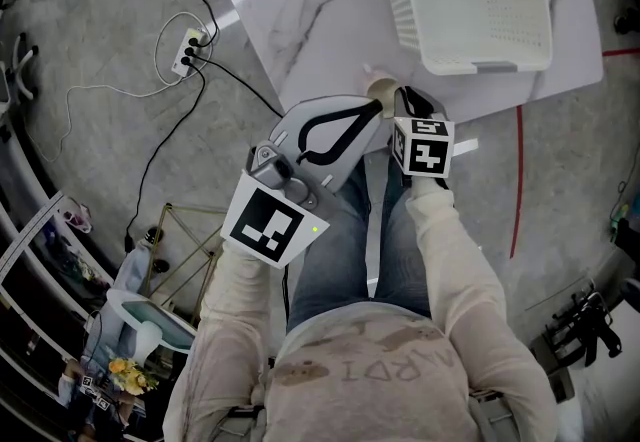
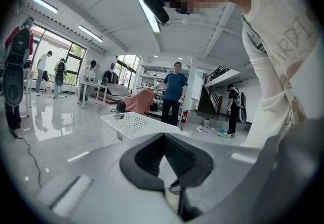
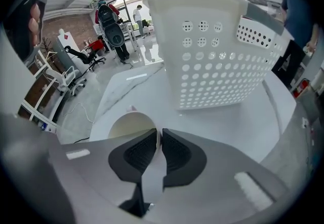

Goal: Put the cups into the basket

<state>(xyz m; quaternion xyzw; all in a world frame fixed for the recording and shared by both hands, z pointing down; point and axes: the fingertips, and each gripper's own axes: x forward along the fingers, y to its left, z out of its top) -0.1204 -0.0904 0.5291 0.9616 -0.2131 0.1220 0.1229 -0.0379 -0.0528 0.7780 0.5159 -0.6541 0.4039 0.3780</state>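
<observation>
A cream paper cup (image 1: pixel 380 87) is at the near edge of the white table (image 1: pixel 310 20). My right gripper (image 1: pixel 397 96) is shut on its rim. In the right gripper view the cup (image 3: pixel 129 125) shows its open mouth, and the right gripper (image 3: pixel 159 136) pinches the cup's wall between its black pads. The white perforated basket (image 1: pixel 400 0) stands farther back on the table, a short way beyond the cup (image 3: pixel 217 56). My left gripper (image 1: pixel 377 109) hovers just left of the cup over my lap. Its tips (image 2: pixel 163 138) touch with nothing between them.
A power strip (image 1: pixel 188 52) with cables lies on the floor to the left. A red cable (image 1: pixel 518 180) runs along the floor on the right. Shelving with clutter (image 1: pixel 140 320) stands at lower left. A person in blue (image 2: pixel 174 94) stands beyond the basket (image 2: pixel 131 125).
</observation>
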